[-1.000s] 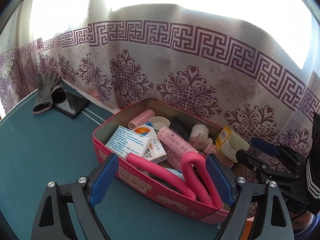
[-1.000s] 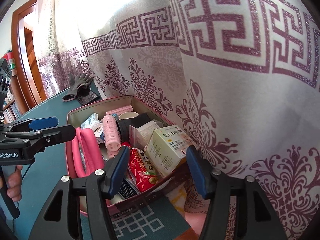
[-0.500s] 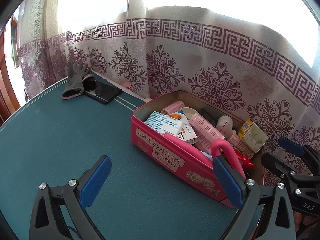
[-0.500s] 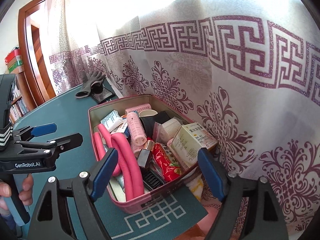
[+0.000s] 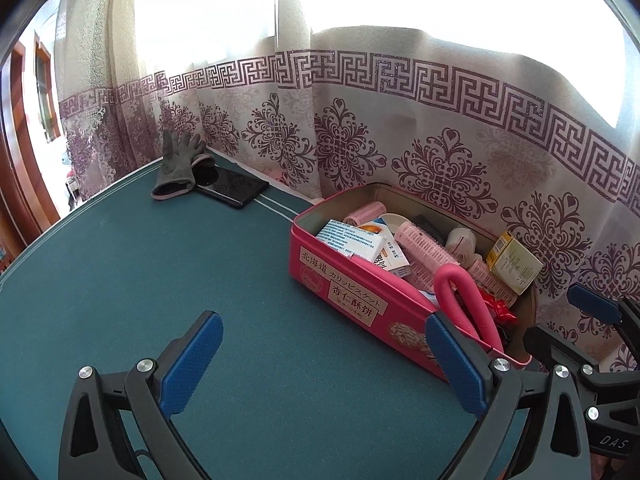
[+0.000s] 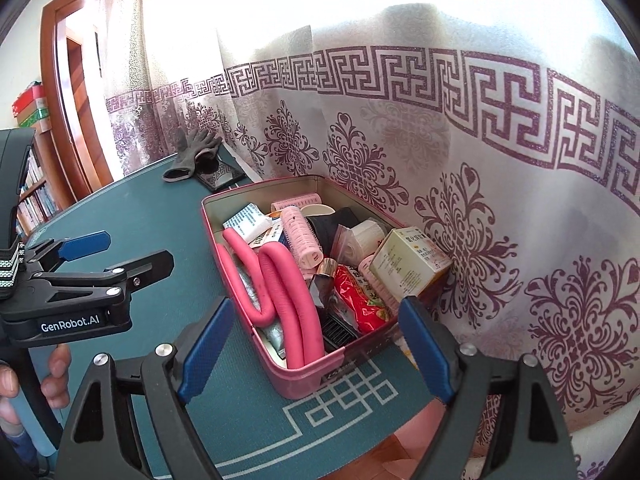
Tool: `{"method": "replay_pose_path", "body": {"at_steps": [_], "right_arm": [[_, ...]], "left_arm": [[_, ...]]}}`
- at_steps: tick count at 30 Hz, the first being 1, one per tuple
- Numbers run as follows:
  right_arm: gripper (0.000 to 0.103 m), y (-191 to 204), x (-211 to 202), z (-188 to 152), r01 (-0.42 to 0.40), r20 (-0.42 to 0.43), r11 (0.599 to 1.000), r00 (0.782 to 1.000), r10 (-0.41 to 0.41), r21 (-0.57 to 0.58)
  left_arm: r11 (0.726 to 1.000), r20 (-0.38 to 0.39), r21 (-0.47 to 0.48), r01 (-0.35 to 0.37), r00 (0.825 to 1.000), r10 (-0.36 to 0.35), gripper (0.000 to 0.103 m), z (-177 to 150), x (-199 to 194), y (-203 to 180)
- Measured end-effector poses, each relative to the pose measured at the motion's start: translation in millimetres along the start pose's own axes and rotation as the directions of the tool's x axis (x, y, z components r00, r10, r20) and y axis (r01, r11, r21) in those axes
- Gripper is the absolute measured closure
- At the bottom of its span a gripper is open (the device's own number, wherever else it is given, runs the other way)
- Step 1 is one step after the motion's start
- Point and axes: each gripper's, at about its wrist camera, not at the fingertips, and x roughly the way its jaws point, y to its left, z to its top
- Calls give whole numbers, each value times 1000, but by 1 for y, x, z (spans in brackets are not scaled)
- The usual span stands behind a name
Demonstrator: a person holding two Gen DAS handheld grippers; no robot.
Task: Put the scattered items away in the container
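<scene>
The pink tin (image 5: 352, 292) stands on the green table by the curtain, filled with pink hair rollers (image 6: 300, 236), a bent pink foam roller (image 6: 288, 292), a red packet (image 6: 360, 296), a white-blue medicine box (image 5: 352, 240) and a yellow-green box (image 6: 412, 264). My left gripper (image 5: 320, 324) is open and empty over bare table, left of the tin's near corner. My right gripper (image 6: 314, 308) hovers before the tin's short end; its jaws are opening and nothing lies between them. Each gripper shows in the other's view: right gripper (image 5: 568, 324), left gripper (image 6: 124, 250).
A grey glove (image 5: 176, 164) and a black phone (image 5: 234, 188) lie at the table's far left by the patterned curtain (image 5: 440, 140). The curtain hangs close behind the tin. A hand (image 6: 56, 376) holds the left gripper's handle. The table edge (image 6: 360, 432) runs just below the tin.
Both grippers have drawn back from the tin and their jaws have widened. The left view has swung left, so more bare table shows. The yellow-green box stays in the tin.
</scene>
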Motion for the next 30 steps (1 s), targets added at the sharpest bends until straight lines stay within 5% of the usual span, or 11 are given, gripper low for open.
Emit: {"method": "replay_pose_path", "body": {"at_steps": [19, 30], "right_arm": [[16, -11, -14, -5, 90, 8, 995, 996, -90, 34], [16, -11, -12, -8, 126, 1, 992, 992, -126, 19]], "left_arm": [[997, 10, -5, 80, 997, -80, 1, -2, -8, -12], [997, 12, 64, 47, 999, -48, 1, -5, -8, -26]]}}
